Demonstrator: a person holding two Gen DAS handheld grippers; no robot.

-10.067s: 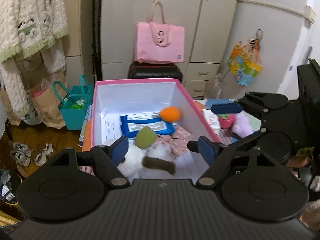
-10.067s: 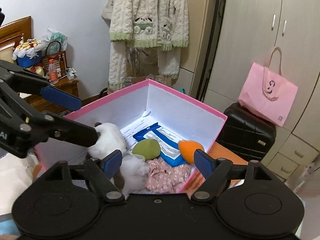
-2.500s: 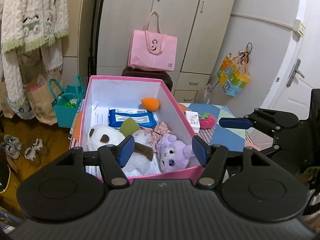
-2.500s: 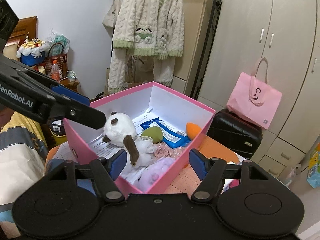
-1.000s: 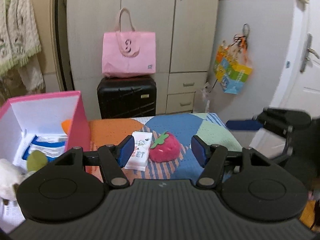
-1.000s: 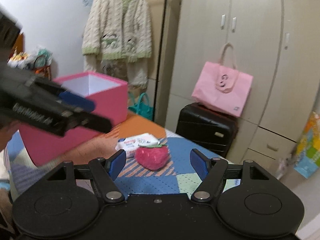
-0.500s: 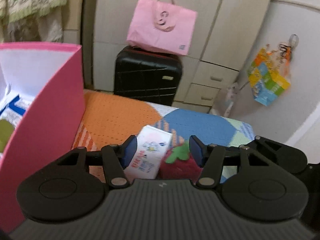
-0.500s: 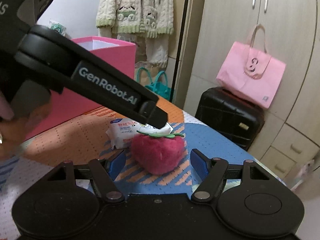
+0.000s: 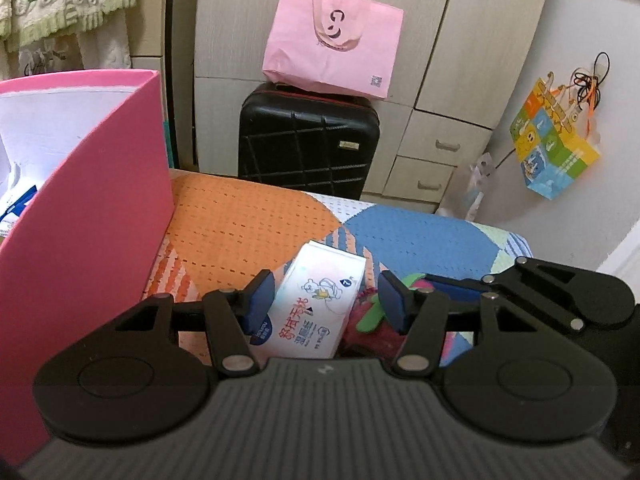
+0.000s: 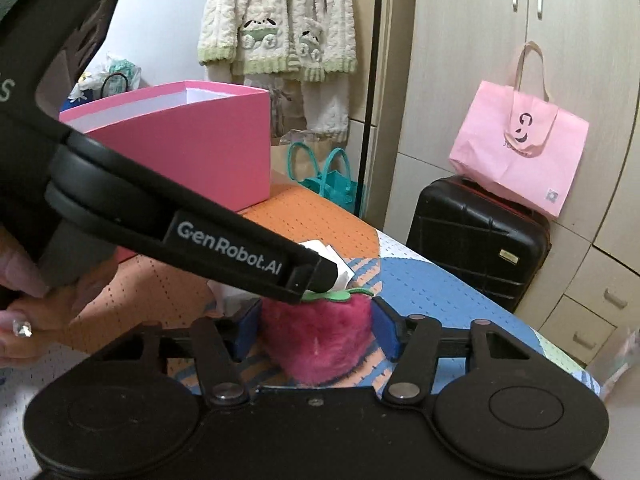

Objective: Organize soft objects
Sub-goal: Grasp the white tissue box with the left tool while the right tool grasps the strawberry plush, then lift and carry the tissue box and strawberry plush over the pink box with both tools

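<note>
A white tissue pack (image 9: pixel 320 308) lies on the patterned cloth with my left gripper (image 9: pixel 326 300) low over it. The gripper is open and its blue pads straddle the pack. Just right of the pack sits a pink strawberry plush (image 10: pixel 316 340) with a green leaf top. My right gripper (image 10: pixel 316 328) has the plush between its pads; the jaws are closing and both pads touch the fur. In the right wrist view one left finger (image 10: pixel 248 256) crosses over the plush top. The pink box (image 9: pixel 100 200) stands at the left, its contents mostly hidden.
The orange and blue table cloth (image 9: pixel 248 216) stretches beyond the objects. Behind the table stand a black suitcase (image 9: pixel 308 140) with a pink bag (image 9: pixel 332 40) on it, and wardrobe drawers. A person's hand (image 10: pixel 24 312) holds the left gripper's handle.
Both grippers have come down onto the table beside the box. The right jaws have drawn in against the strawberry plush. The left gripper now sits around the tissue pack.
</note>
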